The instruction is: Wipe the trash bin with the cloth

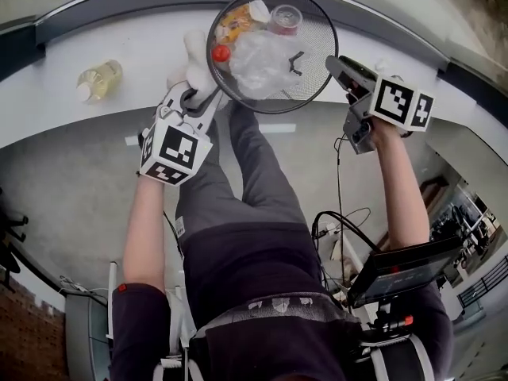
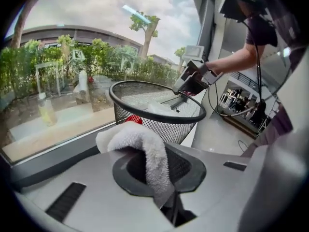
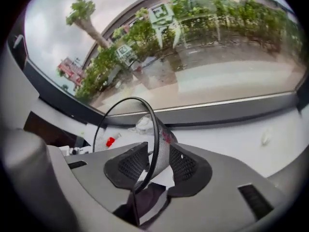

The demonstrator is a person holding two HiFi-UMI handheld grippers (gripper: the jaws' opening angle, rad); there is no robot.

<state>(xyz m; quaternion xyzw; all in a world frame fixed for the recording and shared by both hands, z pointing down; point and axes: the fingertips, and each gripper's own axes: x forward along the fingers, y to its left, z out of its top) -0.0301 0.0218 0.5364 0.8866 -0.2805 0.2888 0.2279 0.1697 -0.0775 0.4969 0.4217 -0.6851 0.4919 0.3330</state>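
Cloth (image 2: 140,144), white and fluffy, clamped in left claw (image 2: 159,170), sits just left of black wire-mesh trash bin (image 2: 154,125); right claw (image 3: 157,166), jaws apart, straddles opposite rim.

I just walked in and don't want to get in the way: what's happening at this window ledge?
A person holds a gripper in each hand, working at a black mesh trash bin with rubbish in it, on the white ledge. The left gripper is clamped on a white cloth, held close beside the bin's outer wall. The right gripper has the bin's rim between its jaws, which stand apart, not pinching it.
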